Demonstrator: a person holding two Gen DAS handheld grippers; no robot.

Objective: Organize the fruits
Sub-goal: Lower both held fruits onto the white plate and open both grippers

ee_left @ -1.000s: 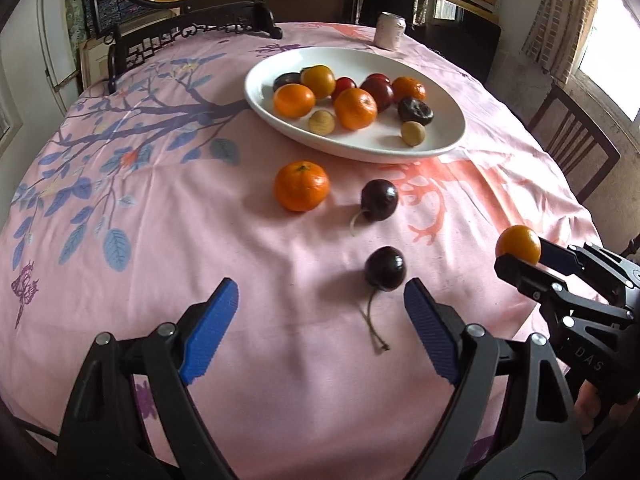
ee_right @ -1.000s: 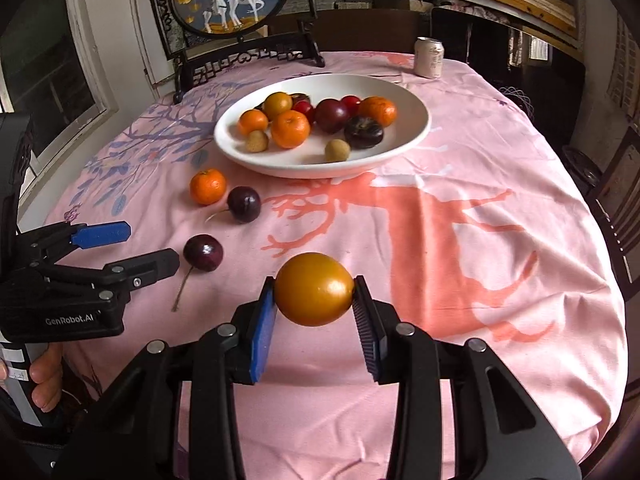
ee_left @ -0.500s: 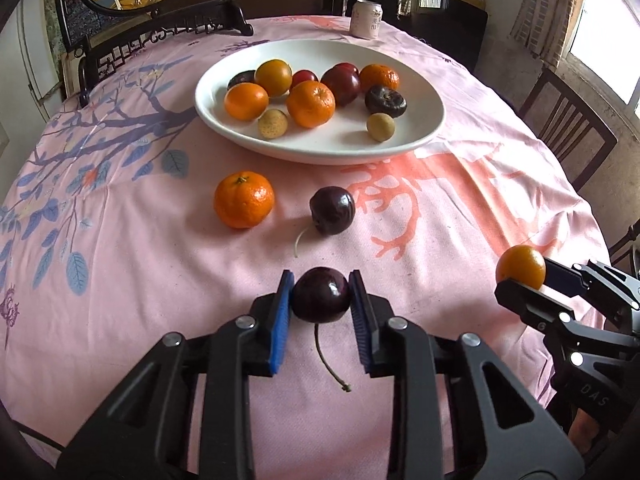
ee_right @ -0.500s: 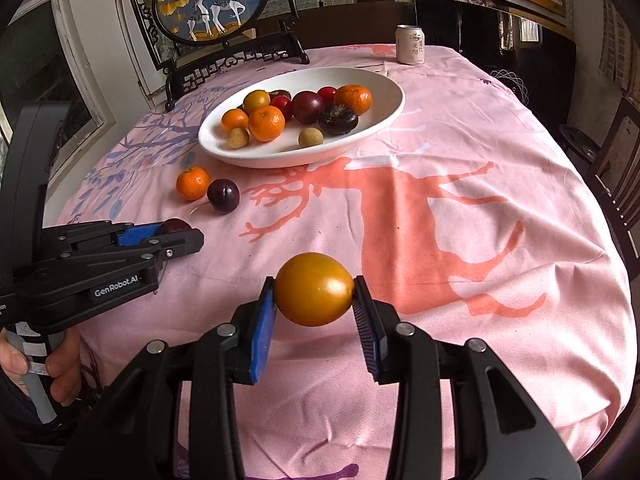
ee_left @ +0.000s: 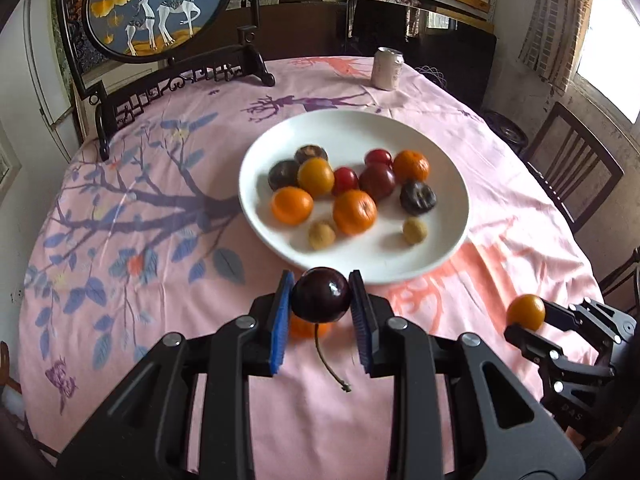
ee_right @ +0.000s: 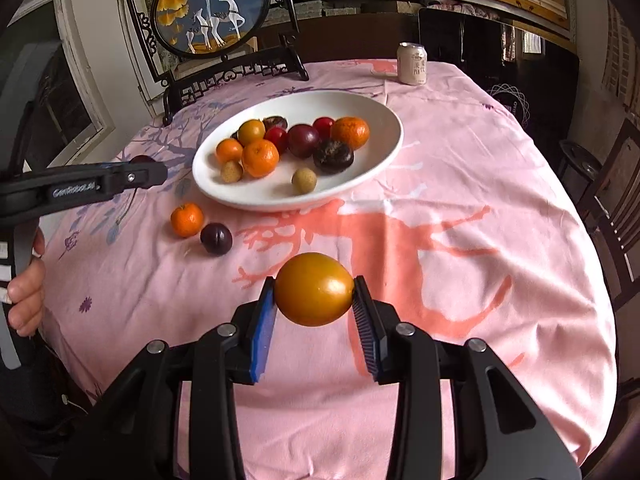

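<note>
My left gripper [ee_left: 320, 300] is shut on a dark cherry [ee_left: 321, 294] with a hanging stem, held above the table just before the white plate [ee_left: 448, 176]. The plate holds several fruits: tangerines, dark plums, small tan longans. My right gripper [ee_right: 314, 294] is shut on a yellow-orange round fruit [ee_right: 314, 289], held above the pink cloth; it also shows in the left wrist view [ee_left: 525, 312]. A tangerine [ee_right: 187, 219] and a dark plum [ee_right: 216, 238] lie on the cloth left of the plate [ee_right: 376, 120]. The left gripper [ee_right: 140, 168] shows at the left of the right wrist view.
A drink can [ee_right: 413, 63] stands at the table's far side. A framed round deer screen [ee_left: 160, 8] stands at the back left. Wooden chairs [ee_left: 568, 168] stand to the right. The pink tablecloth [ee_right: 460, 240] covers the round table.
My left gripper closed on the dark cherry, lifted it off the cloth and moved toward the plate. My right gripper kept hold of the yellow-orange fruit.
</note>
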